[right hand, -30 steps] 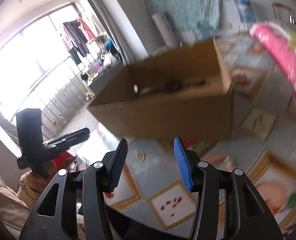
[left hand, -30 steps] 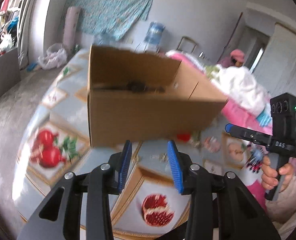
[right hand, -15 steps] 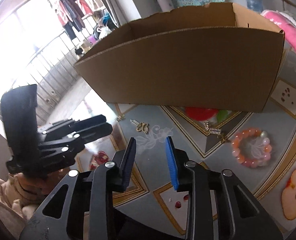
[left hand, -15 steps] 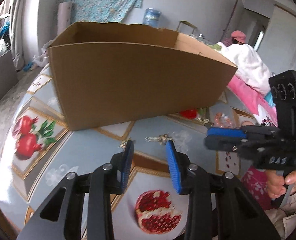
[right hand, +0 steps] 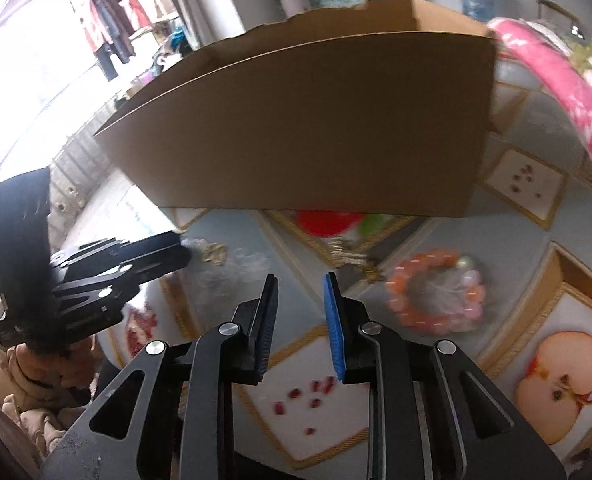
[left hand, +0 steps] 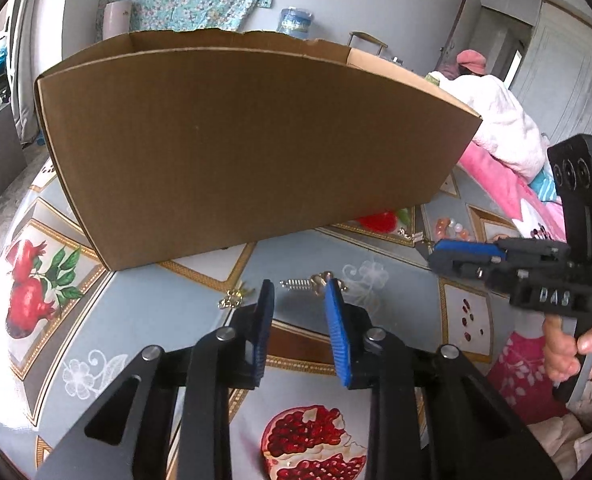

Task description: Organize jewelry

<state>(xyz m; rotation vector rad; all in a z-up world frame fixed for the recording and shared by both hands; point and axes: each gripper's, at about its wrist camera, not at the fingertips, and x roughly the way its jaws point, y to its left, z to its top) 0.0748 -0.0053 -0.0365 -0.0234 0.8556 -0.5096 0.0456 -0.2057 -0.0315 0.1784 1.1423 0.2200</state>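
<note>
A brown cardboard box [left hand: 256, 148] stands on the fruit-print tablecloth [left hand: 144, 312]; it also shows in the right wrist view [right hand: 316, 128]. My left gripper [left hand: 298, 294] is open and empty, low over the cloth just short of a spring-shaped metal piece [left hand: 308, 282]; a small gold piece [left hand: 232, 298] lies to its left. My right gripper [right hand: 298, 284] is open and empty, left of an orange-pink bead bracelet [right hand: 436, 292] and near another spring-shaped piece [right hand: 350, 254]. The right gripper also shows in the left wrist view [left hand: 456, 250].
A red ornament [right hand: 326, 222] lies at the foot of the box. A pink blanket [right hand: 568, 92] lies at the right edge of the table. A person in white with a pink cap [left hand: 492, 104] is behind the table. The left gripper shows in the right wrist view [right hand: 156, 254].
Both grippers have come down and closer to the tablecloth in front of the box. The box interior has dropped out of sight. The jewelry pieces now lie close ahead of the fingertips.
</note>
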